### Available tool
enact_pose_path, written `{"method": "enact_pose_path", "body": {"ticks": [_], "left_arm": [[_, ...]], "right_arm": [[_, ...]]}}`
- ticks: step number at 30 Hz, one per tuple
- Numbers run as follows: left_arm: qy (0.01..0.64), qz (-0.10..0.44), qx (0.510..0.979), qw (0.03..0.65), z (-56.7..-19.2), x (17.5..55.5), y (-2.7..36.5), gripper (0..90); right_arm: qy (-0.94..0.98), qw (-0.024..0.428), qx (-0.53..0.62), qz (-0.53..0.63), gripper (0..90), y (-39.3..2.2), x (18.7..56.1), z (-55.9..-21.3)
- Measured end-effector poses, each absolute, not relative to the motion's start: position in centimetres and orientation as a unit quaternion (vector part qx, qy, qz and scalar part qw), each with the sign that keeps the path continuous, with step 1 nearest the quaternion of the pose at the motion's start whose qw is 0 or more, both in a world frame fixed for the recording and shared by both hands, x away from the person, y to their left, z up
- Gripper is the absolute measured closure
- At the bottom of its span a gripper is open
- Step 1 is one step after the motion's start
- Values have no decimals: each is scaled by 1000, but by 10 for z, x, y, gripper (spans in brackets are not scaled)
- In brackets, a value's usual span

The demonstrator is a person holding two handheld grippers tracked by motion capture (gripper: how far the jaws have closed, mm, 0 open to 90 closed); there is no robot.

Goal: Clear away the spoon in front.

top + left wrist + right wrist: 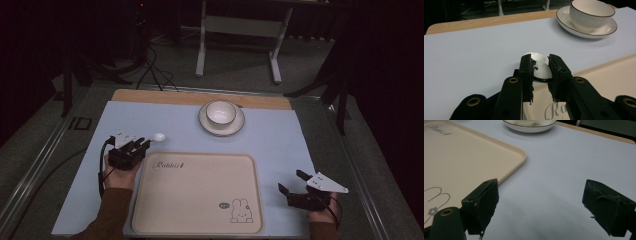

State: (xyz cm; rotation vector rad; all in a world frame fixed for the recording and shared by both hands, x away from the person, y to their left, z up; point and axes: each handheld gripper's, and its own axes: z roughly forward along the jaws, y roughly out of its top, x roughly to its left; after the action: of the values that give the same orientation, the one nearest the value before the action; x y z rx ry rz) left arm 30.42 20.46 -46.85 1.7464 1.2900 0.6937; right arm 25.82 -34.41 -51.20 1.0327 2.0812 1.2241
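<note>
one slip risk: the left gripper (540, 75) pinches the white spoon (539, 67) near the tray's (197, 192) far-left corner; the glazed spoon could squirt out. right gripper (541, 207) gapes empty.

We saw a white spoon (540, 68) between the black jaws of the left gripper (540, 75), on a pale blue mat (150, 120). The cream tray (200, 220) bore a grey script word and an outlined rabbit drawing. The white bowl (221, 112) and saucer (235, 129) carried thin dark rims; the right gripper (296, 183) was black too.
</note>
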Motion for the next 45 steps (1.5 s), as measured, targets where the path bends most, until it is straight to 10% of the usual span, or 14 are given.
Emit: {"method": "enact_pose_path", "body": {"ticks": [45], "left_arm": [[527,269,705,391,-492,252,199,740]], "right_arm": [[766,259,378,450,135,-345,257,-511]]}}
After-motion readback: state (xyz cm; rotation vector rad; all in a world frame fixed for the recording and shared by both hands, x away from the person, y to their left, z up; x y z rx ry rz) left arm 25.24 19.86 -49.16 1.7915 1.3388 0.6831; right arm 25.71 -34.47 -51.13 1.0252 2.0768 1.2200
